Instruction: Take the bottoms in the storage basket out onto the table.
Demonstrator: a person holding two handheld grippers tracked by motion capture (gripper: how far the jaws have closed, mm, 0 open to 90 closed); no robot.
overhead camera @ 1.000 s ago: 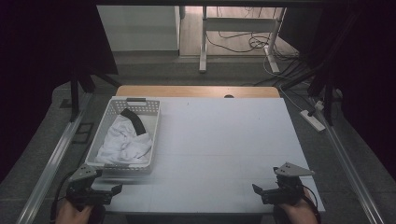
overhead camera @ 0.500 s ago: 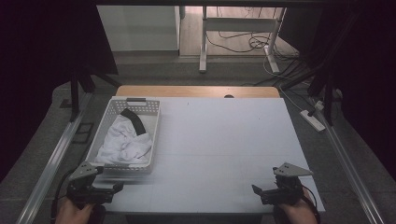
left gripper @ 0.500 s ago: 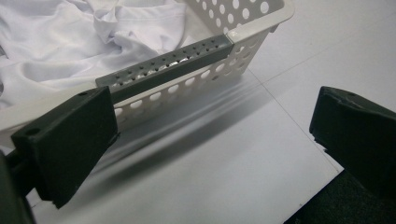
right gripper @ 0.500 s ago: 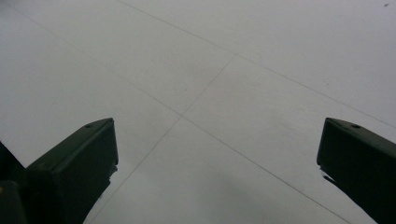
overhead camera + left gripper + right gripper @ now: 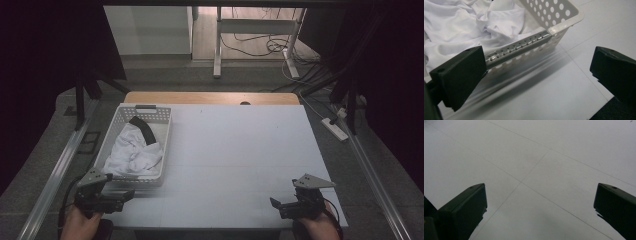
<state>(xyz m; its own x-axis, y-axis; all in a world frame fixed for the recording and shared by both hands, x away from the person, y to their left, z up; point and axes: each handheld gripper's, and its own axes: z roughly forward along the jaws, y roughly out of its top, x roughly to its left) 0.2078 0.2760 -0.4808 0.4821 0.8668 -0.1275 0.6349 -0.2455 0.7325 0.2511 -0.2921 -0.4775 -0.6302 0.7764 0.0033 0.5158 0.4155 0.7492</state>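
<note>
A white perforated basket stands on the left side of the white table. In it lies crumpled white cloth with a black piece on top. My left gripper is open at the table's front left corner, just in front of the basket's near rim; the white cloth lies behind that rim. My right gripper is open at the front right, above bare table, with nothing between its jaws.
Metal rails run along both sides of the table. A power strip lies on the floor at the right. Beyond the far wooden edge stand a desk frame and cables.
The left gripper has shifted slightly toward the basket's front edge. The right gripper has hardly moved.
</note>
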